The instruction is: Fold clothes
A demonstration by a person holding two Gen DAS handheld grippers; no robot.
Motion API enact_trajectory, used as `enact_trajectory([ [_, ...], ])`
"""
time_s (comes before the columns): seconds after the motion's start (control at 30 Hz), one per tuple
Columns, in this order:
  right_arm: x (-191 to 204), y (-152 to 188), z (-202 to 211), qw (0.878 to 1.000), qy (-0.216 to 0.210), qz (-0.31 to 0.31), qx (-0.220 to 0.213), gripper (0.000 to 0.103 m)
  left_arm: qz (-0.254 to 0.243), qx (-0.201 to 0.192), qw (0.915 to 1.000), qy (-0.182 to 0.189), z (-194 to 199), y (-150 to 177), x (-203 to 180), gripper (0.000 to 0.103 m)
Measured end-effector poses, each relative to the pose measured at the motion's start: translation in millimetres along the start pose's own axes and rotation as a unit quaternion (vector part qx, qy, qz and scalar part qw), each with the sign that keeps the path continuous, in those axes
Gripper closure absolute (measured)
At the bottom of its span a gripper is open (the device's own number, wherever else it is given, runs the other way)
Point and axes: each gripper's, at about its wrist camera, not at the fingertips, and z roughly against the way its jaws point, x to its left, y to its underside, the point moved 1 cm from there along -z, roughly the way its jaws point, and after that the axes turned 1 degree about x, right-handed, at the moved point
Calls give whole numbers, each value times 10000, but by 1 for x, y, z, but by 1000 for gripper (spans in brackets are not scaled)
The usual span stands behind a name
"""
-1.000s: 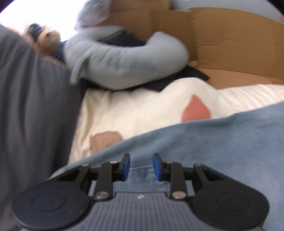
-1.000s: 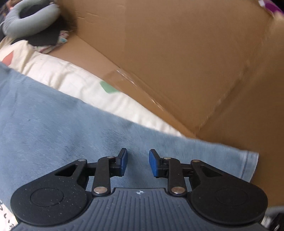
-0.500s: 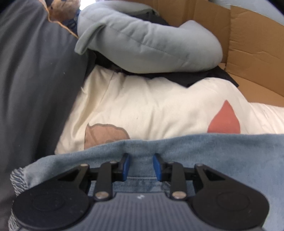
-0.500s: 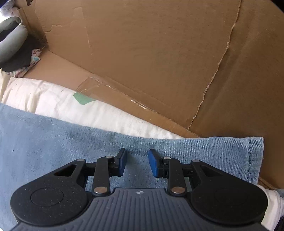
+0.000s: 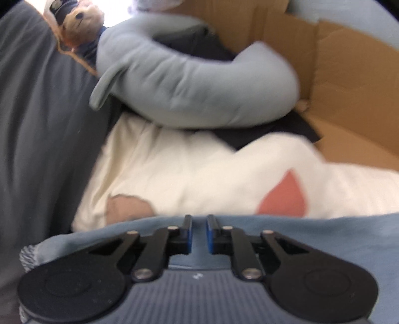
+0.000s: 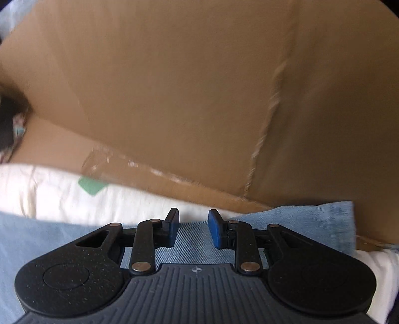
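1. Left wrist view was blurred, but the left gripper [image 5: 198,221] pointed down over the upper edge of a blue denim garment [image 5: 311,239] that filled the bottom of the picture.
2. Its jaws were closing, with only a narrow gap left between the blue pads [image 5: 190,233]. Denim showed in that gap, yet I could not tell whether the pads were pressing on it.
3. The denim lay spread over a cream cloth [image 5: 199,169] that carried a red teardrop patch [image 5: 284,197] and a tan patch [image 5: 127,206].
4. Beyond the cream cloth, a pale grey-blue curved cushion [image 5: 189,84] rested on something dark, and a plush bear [image 5: 79,22] sat at the top left.
5. A dark grey fabric [image 5: 42,124] ran down the left side, and a cardboard box [image 5: 354,82] stood at the right.
6. In the right wrist view the right gripper [image 6: 193,220] hung over the same denim near its hemmed corner [image 6: 331,224].
7. Its jaws stood partly open, the pads clearly apart, with denim below the gap and nothing clamped.
8. The cream cloth showed above the denim edge there with a green patch [image 6: 92,185], and the brown cardboard wall filled the rest of that view.
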Motion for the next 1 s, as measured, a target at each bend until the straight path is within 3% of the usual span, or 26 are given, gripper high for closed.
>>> enact_trajectory([
  [0.17,-19,19,53,9995,-143,-42,-265,71,-30,-228,9988,435,31,2,-23,72],
  [0.53,-76,69,160,9980,-180,-20,-600,70,-700,-273,9891,1267,80,51,-95,60],
  [0.63,-89,84,175,9969,-163,-238,-730,70,-744,-243,9870,1403,91,62,-111,59],
  [0.73,-98,95,185,9955,-134,-478,-812,70,-806,-275,9847,1519,103,70,-130,48],
  [0.83,-108,111,194,9922,-155,-898,-847,69,-849,-238,9818,1681,114,82,-154,47],
  [1.0,-117,149,203,9901,-227,-1042,-915,67,-1207,-258,9719,2007,133,103,-203,44],
])
